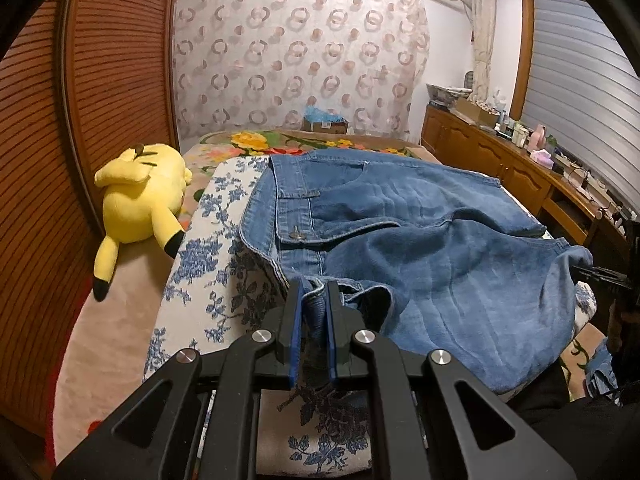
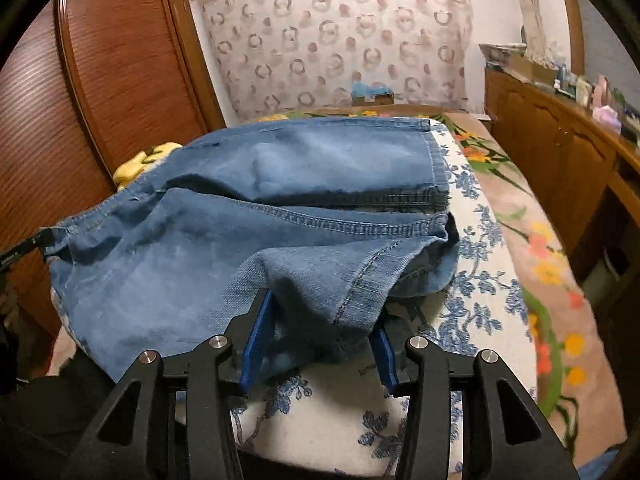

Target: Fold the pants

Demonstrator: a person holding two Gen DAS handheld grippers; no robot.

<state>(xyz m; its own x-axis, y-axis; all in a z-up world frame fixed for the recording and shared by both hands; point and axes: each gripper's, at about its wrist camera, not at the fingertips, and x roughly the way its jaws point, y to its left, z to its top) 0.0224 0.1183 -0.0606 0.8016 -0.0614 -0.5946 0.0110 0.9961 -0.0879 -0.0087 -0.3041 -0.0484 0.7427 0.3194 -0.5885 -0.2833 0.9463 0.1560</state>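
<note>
Blue denim pants point(image 1: 420, 240) lie folded over on a white cloth with blue flowers point(image 1: 200, 264) on the bed. The waistband with its metal button point(image 1: 295, 233) is at the left in the left wrist view. My left gripper point(image 1: 314, 300) is shut on the near waistband edge. In the right wrist view the pants point(image 2: 260, 200) spread across the cloth point(image 2: 472, 308), hems at the right. My right gripper point(image 2: 320, 320) is open, its fingers point(image 2: 258, 336) on either side of a raised fold of a leg. The right fingertip is hidden by denim.
A yellow plush toy point(image 1: 140, 208) lies on the bed to the left, beside a wooden louvred wardrobe point(image 1: 80, 120). A wooden sideboard point(image 1: 520, 168) with clutter runs along the right. A flowered bedspread point(image 2: 552, 272) surrounds the cloth. A cardboard box point(image 1: 325, 122) sits at the bed's far end.
</note>
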